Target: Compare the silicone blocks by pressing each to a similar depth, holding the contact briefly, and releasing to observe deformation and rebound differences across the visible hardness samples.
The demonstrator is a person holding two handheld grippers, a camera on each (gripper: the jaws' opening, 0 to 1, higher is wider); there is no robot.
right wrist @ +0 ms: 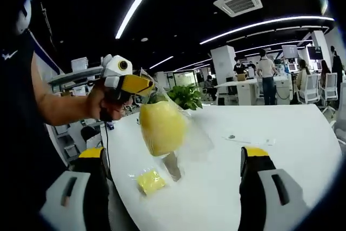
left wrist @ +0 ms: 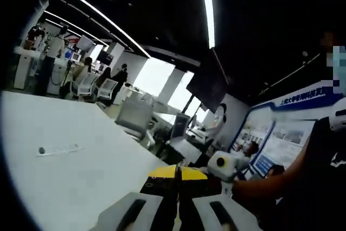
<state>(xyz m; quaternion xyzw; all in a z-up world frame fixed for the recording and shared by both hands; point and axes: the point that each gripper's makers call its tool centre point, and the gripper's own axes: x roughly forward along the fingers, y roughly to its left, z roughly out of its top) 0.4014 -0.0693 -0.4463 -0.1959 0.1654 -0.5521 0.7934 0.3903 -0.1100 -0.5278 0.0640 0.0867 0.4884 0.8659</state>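
A large yellow silicone block (right wrist: 161, 125) hangs inside a clear plastic bag (right wrist: 194, 139) above the white table (right wrist: 292, 133). My left gripper (right wrist: 141, 86), held by a hand, is shut on the bag's top corner. In the left gripper view its jaws (left wrist: 177, 176) are pressed together. A smaller yellow block (right wrist: 150, 181) in a clear wrapper lies on the table below the bag. My right gripper (right wrist: 173, 153) stands wide open, one jaw on each side of the hanging bag and not touching it.
A thin clear strip with a small dark dot (right wrist: 250, 140) (left wrist: 58, 149) lies further out on the table (left wrist: 65, 187). A green plant (right wrist: 186, 97) stands at the far edge. The person's arm (left wrist: 270, 182) reaches in from the right. Office chairs and people are beyond.
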